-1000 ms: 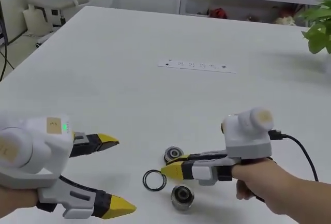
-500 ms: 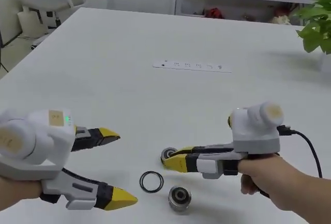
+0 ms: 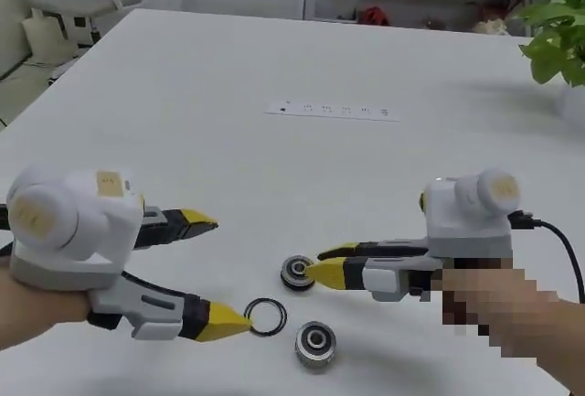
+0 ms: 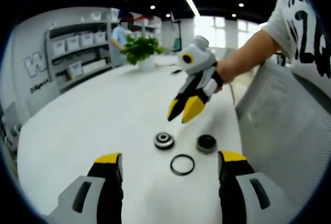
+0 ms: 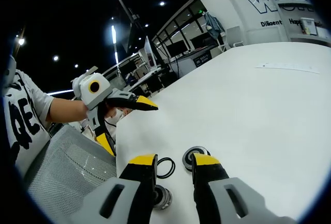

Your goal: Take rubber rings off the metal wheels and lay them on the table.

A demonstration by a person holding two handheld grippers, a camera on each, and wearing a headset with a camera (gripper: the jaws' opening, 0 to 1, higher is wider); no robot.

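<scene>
Head view, from the left: the left gripper (image 3: pixel 218 272) is held low over a white worktop (image 3: pixel 183 94), its yellow-tipped jaws spread wide with nothing between them. Its nearer tip sits just beside a loose black ring (image 3: pixel 265 315) lying flat on the worktop; from this angle it is unclear whether they touch. The left gripper view settles it: the ring lies ahead of the jaws, between them and clear of both tips.

Just right of the ring are two wheels, the far wheel (image 3: pixel 298 271) and the near wheel (image 3: pixel 315 343), both flat on the worktop. Whether either carries a ring is too small to tell.

To the right, the right gripper (image 3: pixel 329 262) points left, its jaws only narrowly parted and holding nothing, with the tips right beside the far wheel. In the head view they seem almost together. The right gripper view shows a clear gap, with the ring and near wheel seen through it and the far wheel partly behind one jaw.

Farther back lie a power strip (image 3: pixel 332 110) and, at the right edge, a plant (image 3: pixel 553 30).
</scene>
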